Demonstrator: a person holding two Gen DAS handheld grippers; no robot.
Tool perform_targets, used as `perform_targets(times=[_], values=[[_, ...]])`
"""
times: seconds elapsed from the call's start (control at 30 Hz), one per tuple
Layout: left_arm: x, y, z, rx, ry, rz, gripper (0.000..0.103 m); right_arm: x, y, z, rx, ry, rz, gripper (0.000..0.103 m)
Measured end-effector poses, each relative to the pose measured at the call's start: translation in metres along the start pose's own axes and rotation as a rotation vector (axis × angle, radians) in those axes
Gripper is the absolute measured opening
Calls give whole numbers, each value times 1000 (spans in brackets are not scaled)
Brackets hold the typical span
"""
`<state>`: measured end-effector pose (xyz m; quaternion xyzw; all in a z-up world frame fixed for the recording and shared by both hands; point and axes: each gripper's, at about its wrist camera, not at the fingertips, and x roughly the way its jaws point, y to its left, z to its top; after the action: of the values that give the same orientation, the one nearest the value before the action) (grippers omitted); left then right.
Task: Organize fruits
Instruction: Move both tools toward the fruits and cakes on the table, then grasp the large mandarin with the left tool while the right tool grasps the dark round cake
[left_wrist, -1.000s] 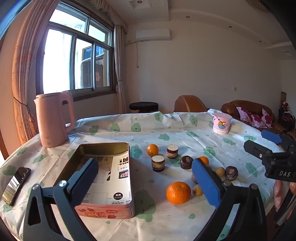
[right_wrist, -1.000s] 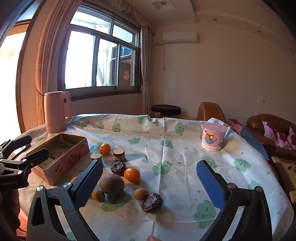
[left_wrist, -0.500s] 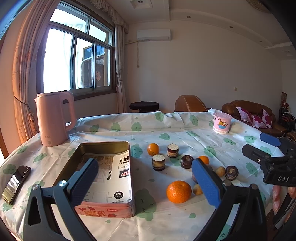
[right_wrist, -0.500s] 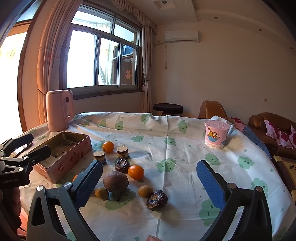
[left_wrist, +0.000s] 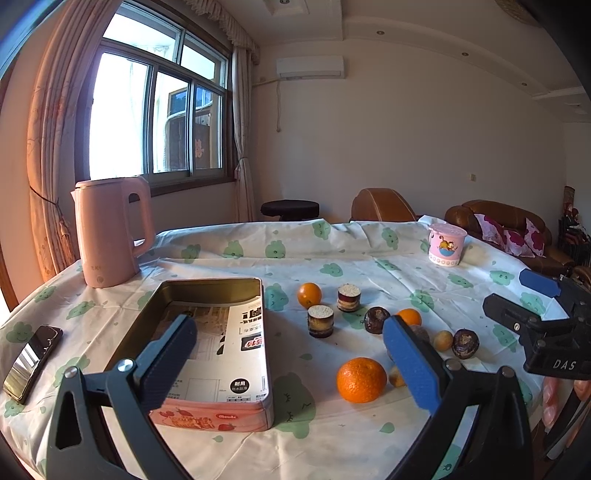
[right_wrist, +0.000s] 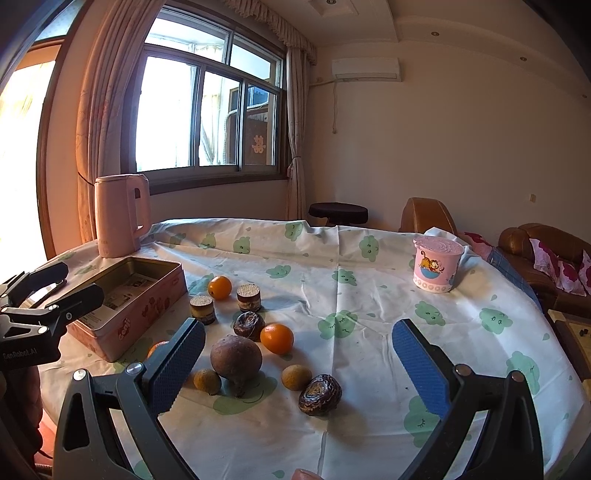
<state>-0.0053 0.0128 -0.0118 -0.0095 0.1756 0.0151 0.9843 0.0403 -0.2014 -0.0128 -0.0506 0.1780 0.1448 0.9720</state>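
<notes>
I look across my round table (right_wrist: 369, 332) with its white cloth of green clouds. Behind the table is a big window (right_wrist: 207, 114), very bright, with pink curtains (right_wrist: 99, 110) beside it. Right of the window, high on the pale wall, hangs an air conditioner (right_wrist: 365, 69). Just behind the table stand a black stool (right_wrist: 338, 212) and brown leather sofas (left_wrist: 506, 221) with flowery pillows.

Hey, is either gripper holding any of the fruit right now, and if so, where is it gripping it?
Nothing is held. The left gripper and right gripper both have open jaws with only air between them, above the table.
</notes>
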Motion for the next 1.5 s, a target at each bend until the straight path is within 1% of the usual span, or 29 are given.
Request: perform_targets(times=[0.87,1.07,1.27,1.5], values=[[0,1,0,-1,2,-1,103,2,3,-5,-1,14,-1,102],[2,6,-9,3,13,-1,103,4,2,-7,0,19,-3,102],[3,5,-12,4,19,-2,103,6,-1,-10,5,31,-3,102],[10,-4,-12,12,42,-8,103,11,-7,-15,14,52,-11,102]])
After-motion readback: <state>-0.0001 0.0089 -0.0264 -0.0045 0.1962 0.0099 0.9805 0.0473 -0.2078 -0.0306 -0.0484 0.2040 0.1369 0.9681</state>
